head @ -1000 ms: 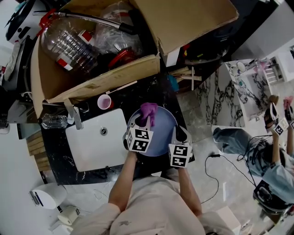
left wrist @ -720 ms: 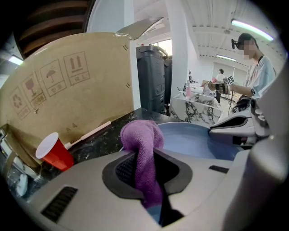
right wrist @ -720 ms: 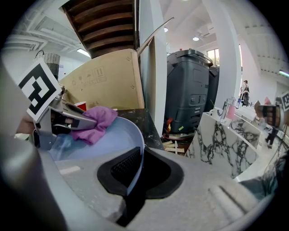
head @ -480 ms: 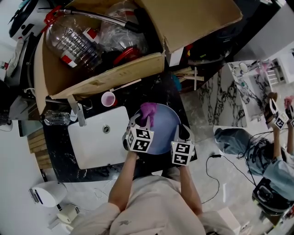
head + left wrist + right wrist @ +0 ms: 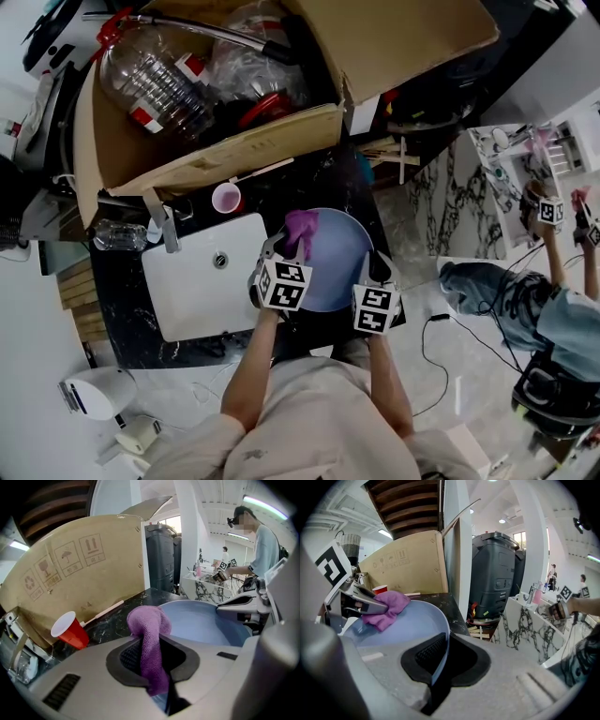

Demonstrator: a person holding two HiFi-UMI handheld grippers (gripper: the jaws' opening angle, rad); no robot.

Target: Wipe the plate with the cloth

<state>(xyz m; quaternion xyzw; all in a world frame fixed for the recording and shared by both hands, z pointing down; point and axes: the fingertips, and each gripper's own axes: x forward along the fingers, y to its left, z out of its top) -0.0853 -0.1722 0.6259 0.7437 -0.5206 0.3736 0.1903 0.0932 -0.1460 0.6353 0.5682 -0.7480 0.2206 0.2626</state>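
In the head view, my left gripper (image 5: 292, 251) has the purple cloth (image 5: 302, 228) at the far left of the blue plate (image 5: 339, 267). My right gripper (image 5: 373, 274) has the plate's near right rim, beside the white sink (image 5: 192, 291).

In the left gripper view, the jaws are clamped on the cloth, and its bunched end pokes out over the plate.

In the right gripper view, the jaws pinch the rim.

To wipe well, I'd press that bunched end flat and sweep across, holding the plate firm and level.

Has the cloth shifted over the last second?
Yes, slightly: the purple cloth, clamped in the left gripper, has crept left on the blue plate, closer to the red cup.
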